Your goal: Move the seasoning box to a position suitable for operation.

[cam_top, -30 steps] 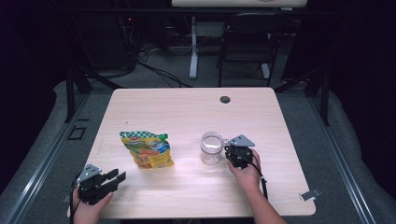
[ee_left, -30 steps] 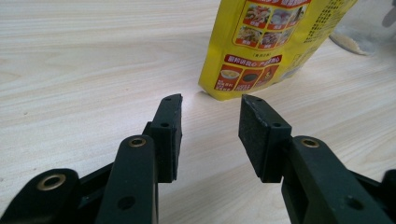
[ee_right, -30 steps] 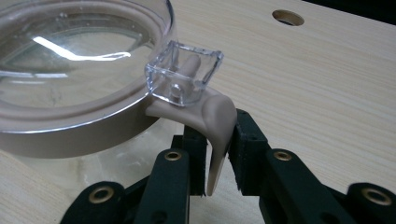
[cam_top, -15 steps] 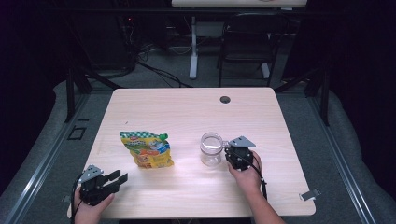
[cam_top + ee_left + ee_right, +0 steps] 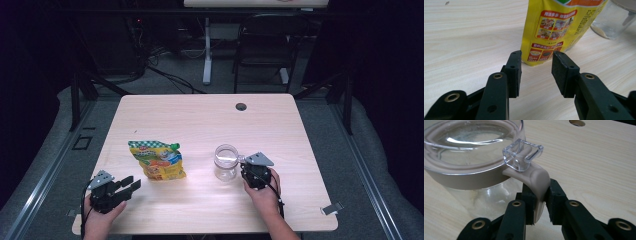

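A yellow snack pouch (image 5: 157, 160) with a green spout lies flat on the wooden table (image 5: 200, 120), left of centre. Its lower edge fills the top of the left gripper view, where the yellow snack pouch (image 5: 554, 30) sits just beyond the jaws. My left gripper (image 5: 131, 184) (image 5: 536, 71) stands open near the front left corner, a short way from the pouch. A clear glass jar (image 5: 226, 162) (image 5: 471, 165) with a beige lid band stands right of centre. My right gripper (image 5: 243, 167) (image 5: 539, 200) is shut on the jar's beige handle tab (image 5: 537, 182).
A round cable hole (image 5: 241, 106) sits near the table's far edge. A small white clip (image 5: 331, 208) hangs at the front right corner. Chairs and cables stand on the floor behind the table. The jar's clear lid latch (image 5: 522, 153) juts toward my right gripper.
My left gripper has shifted slightly to the right along the front edge. The right gripper and jar have not visibly moved.
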Available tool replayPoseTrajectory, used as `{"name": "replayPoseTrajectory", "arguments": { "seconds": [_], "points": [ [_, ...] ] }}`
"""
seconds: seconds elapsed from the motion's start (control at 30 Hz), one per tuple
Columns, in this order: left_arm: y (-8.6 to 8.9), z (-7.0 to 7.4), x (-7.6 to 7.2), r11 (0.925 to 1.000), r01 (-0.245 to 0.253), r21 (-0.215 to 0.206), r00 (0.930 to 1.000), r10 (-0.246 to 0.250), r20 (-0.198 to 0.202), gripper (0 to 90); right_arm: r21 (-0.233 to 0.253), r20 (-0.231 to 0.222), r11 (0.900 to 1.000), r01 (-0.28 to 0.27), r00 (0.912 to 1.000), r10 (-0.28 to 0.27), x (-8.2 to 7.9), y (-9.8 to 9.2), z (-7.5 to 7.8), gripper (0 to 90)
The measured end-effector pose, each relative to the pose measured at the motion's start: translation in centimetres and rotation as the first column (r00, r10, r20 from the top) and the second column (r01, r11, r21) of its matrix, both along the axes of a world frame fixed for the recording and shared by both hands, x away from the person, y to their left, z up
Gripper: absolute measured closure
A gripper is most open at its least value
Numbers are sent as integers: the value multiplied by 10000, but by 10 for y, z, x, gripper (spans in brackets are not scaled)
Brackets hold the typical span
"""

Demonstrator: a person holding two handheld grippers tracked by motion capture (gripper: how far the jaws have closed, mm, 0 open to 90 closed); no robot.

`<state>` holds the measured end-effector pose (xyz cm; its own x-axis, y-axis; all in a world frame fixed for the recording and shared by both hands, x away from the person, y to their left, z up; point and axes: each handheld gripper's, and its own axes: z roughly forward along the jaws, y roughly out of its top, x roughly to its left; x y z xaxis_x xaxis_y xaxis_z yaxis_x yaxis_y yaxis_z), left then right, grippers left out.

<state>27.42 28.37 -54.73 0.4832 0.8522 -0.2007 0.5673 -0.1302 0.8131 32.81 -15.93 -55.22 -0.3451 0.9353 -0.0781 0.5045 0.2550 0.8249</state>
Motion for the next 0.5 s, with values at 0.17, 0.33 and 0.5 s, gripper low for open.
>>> {"name": "replayPoseTrajectory", "arguments": {
  "seconds": [0.17,0.33,0.5],
  "points": [
    [-3,2,0,9999,125,3,9998,-125,159,604,-231,-201,9996,-159,9997,154,-12,-1,2,778],
    [-11,1,0,9985,534,136,9986,-533,-46,605,-308,-328,9980,-545,9980,535,-27,-6,3,771],
    [-18,2,-1,9969,763,211,9971,-763,-17,605,-358,-444,9932,-1110,9930,1094,-41,-11,5,768]
  ]
}}
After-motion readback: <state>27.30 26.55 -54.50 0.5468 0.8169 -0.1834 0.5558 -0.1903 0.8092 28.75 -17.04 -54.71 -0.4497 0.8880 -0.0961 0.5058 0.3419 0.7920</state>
